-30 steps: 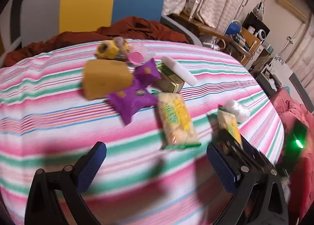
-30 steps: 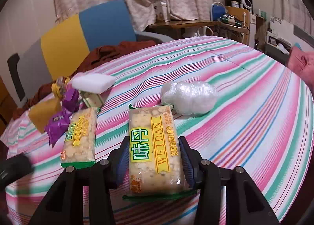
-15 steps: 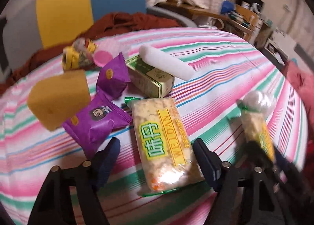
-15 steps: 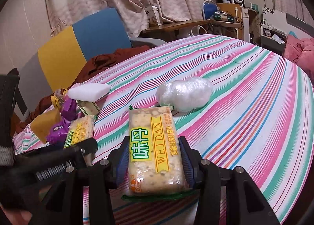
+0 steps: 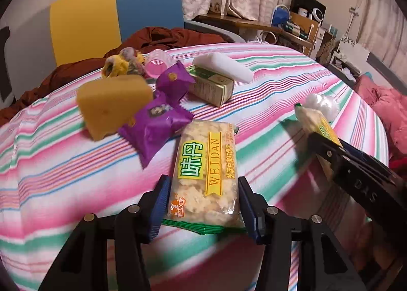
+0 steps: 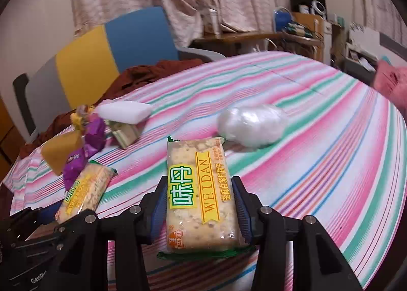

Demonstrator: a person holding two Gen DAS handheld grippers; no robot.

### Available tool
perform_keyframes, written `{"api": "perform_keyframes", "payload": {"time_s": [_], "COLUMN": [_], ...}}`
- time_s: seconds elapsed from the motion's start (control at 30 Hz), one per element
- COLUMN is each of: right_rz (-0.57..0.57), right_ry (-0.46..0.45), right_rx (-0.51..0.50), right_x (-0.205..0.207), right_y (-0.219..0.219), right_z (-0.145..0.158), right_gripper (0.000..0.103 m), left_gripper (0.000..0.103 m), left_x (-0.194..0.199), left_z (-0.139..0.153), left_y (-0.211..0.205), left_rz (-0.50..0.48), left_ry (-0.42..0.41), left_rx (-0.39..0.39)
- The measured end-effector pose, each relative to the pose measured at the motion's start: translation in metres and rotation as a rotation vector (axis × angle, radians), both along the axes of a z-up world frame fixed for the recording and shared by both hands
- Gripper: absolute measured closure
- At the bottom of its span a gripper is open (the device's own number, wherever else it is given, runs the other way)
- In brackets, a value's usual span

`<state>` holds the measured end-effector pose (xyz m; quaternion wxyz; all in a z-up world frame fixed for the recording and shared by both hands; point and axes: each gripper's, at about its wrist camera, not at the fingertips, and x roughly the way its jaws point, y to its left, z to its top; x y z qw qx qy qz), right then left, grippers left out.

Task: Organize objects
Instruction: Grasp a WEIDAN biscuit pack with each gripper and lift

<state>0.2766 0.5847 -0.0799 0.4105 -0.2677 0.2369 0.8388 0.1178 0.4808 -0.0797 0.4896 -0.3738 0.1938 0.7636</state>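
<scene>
Purple snack packets [image 5: 155,123] and yellow sponge [image 5: 112,105] beside left cracker pack [image 5: 206,176].

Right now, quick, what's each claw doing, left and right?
Left claw: closed on a Weidan cracker pack.
Right claw: closed on a second Weidan cracker pack.

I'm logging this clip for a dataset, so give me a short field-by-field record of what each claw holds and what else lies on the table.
left claw: shut on a WEIDAN cracker pack
right claw: shut on a second WEIDAN cracker pack
surface: striped tablecloth
pile behind left pack: yellow sponge, two purple snack packets, green box, white foam block
near right pack: clear plastic bag bundle
background: blue and yellow chair
</scene>
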Motion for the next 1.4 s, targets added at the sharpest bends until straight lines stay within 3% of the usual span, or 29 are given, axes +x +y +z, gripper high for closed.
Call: {"api": "perform_keyframes", "payload": {"time_s": [0.17, 0.37, 0.7, 1.07, 1.4], "right_rz": [0.087, 0.173, 0.225, 0.270, 0.375], "right_ry": [-0.036, -0.078, -0.056, -0.007, -0.005], "right_rx": [0.100, 0.142, 0.053, -0.034, -0.040], "right_x": [-0.014, -0.028, -0.030, -0.041, -0.069], "right_y": [-0.024, -0.049, -0.096, -0.136, -0.179], "right_z": [0.009, 0.013, 0.007, 0.021, 0.030], "right_gripper": [0.055, 0.055, 0.055, 0.055, 0.055], "left_gripper": [0.053, 0.053, 0.053, 0.054, 0.056], "left_x": [-0.004, -0.001, 0.016, 0.009, 0.003], "left_z": [0.000, 0.002, 0.002, 0.005, 0.022], "left_y": [-0.027, -0.062, -0.106, -0.163, -0.218], "left_rz": [0.040, 0.074, 0.038, 0.128, 0.178], "left_ry": [-0.027, -0.056, 0.003, -0.008, 0.001], "left_rx": [0.045, 0.079, 0.090, 0.137, 0.201]}}
